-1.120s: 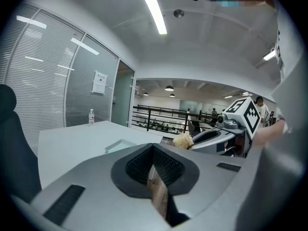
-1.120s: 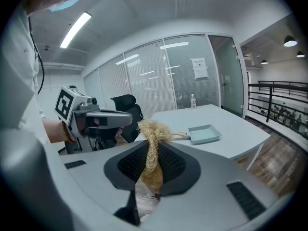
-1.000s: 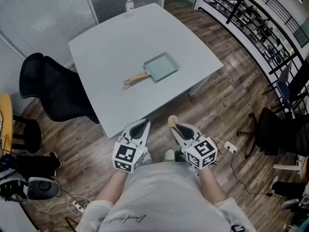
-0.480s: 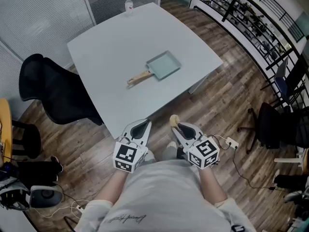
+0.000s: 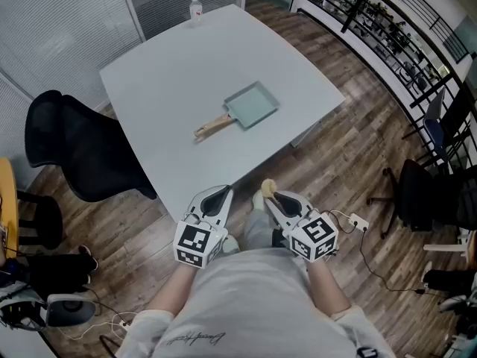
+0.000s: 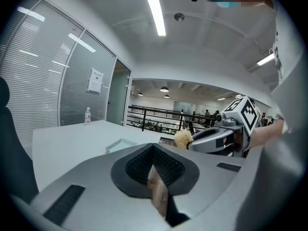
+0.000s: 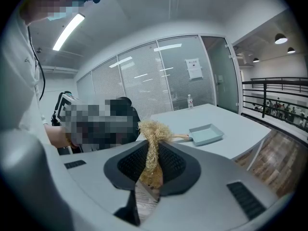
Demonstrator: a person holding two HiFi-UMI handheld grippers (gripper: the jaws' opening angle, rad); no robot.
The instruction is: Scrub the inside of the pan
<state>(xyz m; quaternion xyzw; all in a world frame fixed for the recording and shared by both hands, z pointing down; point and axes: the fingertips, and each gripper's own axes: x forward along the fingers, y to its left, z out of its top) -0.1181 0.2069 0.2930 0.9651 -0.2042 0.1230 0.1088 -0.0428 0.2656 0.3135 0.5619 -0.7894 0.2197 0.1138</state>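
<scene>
Seen from the head, the pale blue-green square pan with a wooden handle (image 5: 252,103) lies mid-table on the white table (image 5: 164,66). It is well apart from the left gripper (image 5: 216,198) and right gripper (image 5: 272,198), which hang off the near edge. A black office chair (image 5: 74,151) stands at the table's left, and a clear plastic bottle (image 5: 195,7) at its far corner. In the left gripper view the jaws are pressed together with nothing between them. In the right gripper view the jaws clamp a straw-coloured fibre scrubber (image 7: 153,136).

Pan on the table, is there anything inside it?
Empty. In the head view the pan looks bare inside, and the scrubber sits clamped in the right gripper, away from the table.
</scene>
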